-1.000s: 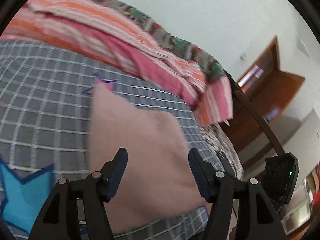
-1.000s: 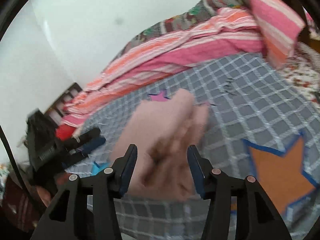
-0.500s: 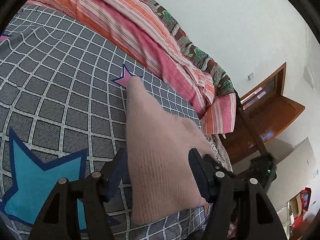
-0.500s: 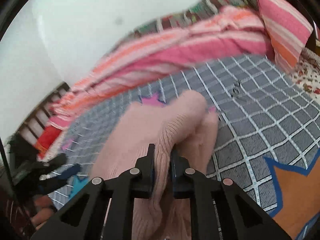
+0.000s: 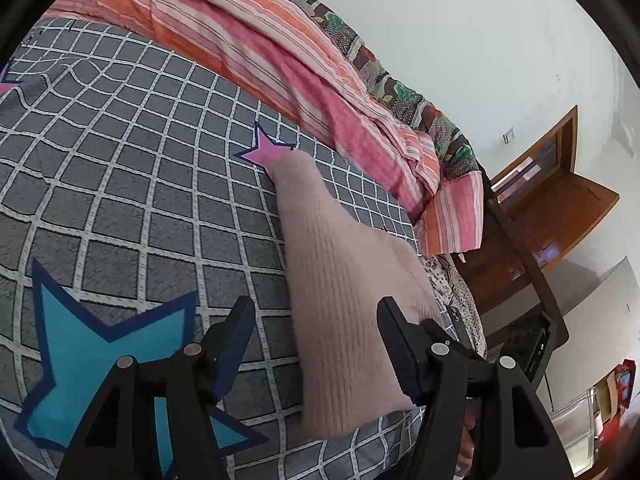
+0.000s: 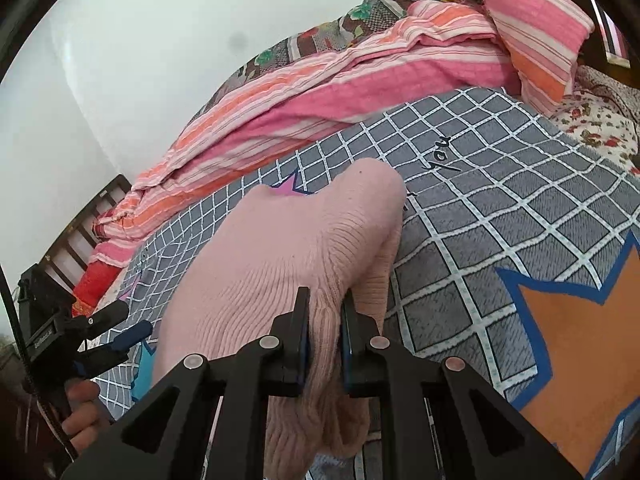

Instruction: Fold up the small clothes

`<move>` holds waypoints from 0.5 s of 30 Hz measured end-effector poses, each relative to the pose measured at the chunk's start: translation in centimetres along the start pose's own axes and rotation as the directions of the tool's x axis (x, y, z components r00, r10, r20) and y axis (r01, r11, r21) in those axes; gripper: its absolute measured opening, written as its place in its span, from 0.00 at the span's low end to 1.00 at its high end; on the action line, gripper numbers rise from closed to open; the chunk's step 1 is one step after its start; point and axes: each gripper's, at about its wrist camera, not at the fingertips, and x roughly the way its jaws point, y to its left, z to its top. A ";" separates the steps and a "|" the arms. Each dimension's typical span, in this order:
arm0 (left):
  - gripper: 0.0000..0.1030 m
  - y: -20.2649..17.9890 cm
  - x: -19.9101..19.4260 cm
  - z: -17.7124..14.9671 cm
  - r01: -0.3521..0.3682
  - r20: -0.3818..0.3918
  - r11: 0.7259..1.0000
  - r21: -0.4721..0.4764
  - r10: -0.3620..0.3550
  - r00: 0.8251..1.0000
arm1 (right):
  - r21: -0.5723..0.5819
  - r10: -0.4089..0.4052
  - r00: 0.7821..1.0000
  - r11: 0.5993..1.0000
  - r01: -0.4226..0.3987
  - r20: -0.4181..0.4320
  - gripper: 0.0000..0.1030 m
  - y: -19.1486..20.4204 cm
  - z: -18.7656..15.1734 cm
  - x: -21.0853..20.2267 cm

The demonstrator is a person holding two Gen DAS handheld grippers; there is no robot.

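The right gripper [image 6: 324,330] had just closed, clamped on a bunched fold of the pale pink ribbed knit garment [image 6: 288,248]. Only the left wrist view showed the left gripper [image 5: 316,344] spread apart, unclamped, astride the garment's flat edge. It lay on the grey checked star-print bedsheet [image 5: 120,184].

Bed [image 5: 120,208] w/ grid sheet: pink knit [image 5: 344,300], striped blanket [image 5: 248,40].
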 end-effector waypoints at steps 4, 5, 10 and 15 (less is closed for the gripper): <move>0.59 0.4 -0.1 0.3 0.002 0.000 1.000 -0.011 -0.002 1.000 | 0.016 0.008 0.999 1.000 -0.007 -0.041 0.23 -0.1 0.4 0.1; 0.59 0.5 -0.2 0.4 0.008 0.000 1.000 -0.008 -0.008 1.000 | 0.025 0.003 0.999 1.000 -0.002 -0.033 0.34 -0.3 0.5 -0.4; 0.59 0.8 0.1 0.8 0.027 -0.001 1.000 -0.008 -0.027 1.000 | 0.087 0.021 0.996 0.996 -0.014 -0.085 0.56 -1.7 0.6 0.4; 0.59 1.1 0.8 1.3 0.058 -0.018 0.998 -0.022 -0.058 0.998 | 0.174 0.110 0.979 0.982 -0.080 -0.169 0.65 -2.3 0.4 3.3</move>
